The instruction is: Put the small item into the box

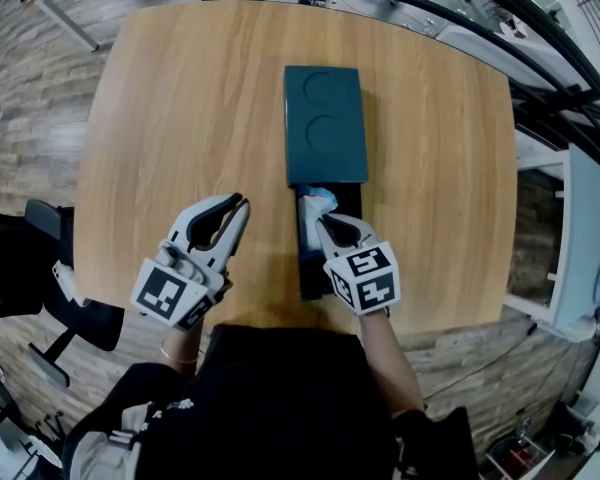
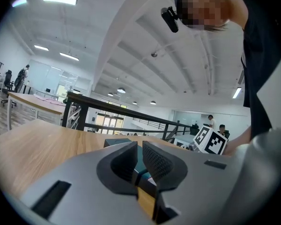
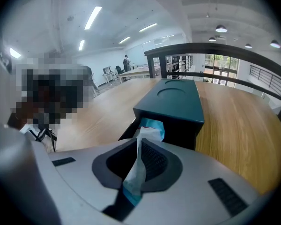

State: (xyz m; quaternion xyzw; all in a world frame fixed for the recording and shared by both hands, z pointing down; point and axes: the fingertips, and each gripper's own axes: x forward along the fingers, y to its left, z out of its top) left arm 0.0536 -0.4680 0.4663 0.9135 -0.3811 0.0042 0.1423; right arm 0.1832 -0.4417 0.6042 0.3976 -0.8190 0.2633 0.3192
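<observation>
We log, centre frame, the right gripper [image 3: 138,146] pinching a limp packet [image 3: 152,127] at the box [image 3: 178,100] mouth, the left gripper [image 2: 139,150] pressed together and empty; the packet may fold and snag the lip.

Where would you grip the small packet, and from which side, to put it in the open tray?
Pinch the packet across its flat faces near one end, from the near side, as the right gripper does. It is thin and limp, so that hold is probably surest, and the black tray opens from the teal box toward the person.
</observation>
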